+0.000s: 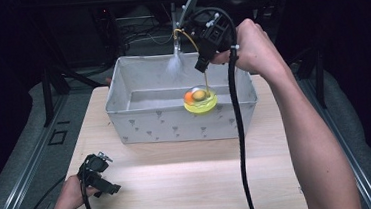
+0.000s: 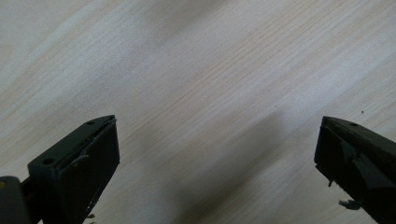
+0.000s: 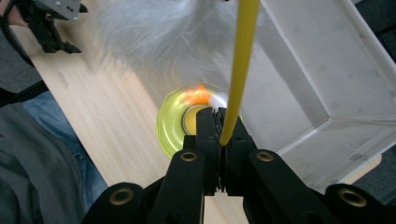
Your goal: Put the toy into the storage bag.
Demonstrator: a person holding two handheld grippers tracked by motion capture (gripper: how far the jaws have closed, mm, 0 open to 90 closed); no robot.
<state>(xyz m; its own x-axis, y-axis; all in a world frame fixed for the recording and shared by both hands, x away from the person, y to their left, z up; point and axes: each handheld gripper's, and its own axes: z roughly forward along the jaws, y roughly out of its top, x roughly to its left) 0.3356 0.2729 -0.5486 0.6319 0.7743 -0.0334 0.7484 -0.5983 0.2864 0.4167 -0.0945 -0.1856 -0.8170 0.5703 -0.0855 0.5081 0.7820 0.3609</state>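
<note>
The right claw [image 3: 219, 128] pinches a yellow cord [image 3: 240, 65] — its yellow disc toy [image 1: 200, 101] dangles over the grey bin [image 1: 140, 125]. The left claw [image 2: 217, 154] gapes above the counter [image 2: 196, 70].

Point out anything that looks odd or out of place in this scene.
The yellow toy hangs in mid-air over the grey fabric bin, dangling from a thin yellow stick pinched in the right gripper. It looks blurred, as if spinning or swinging. The left gripper idles open over bare table.

yellow disc toy [image 3: 175, 123] motion-blurred, white feathers [image 3: 154, 28] blurred, cord [image 3: 240, 56] top cut off
</note>
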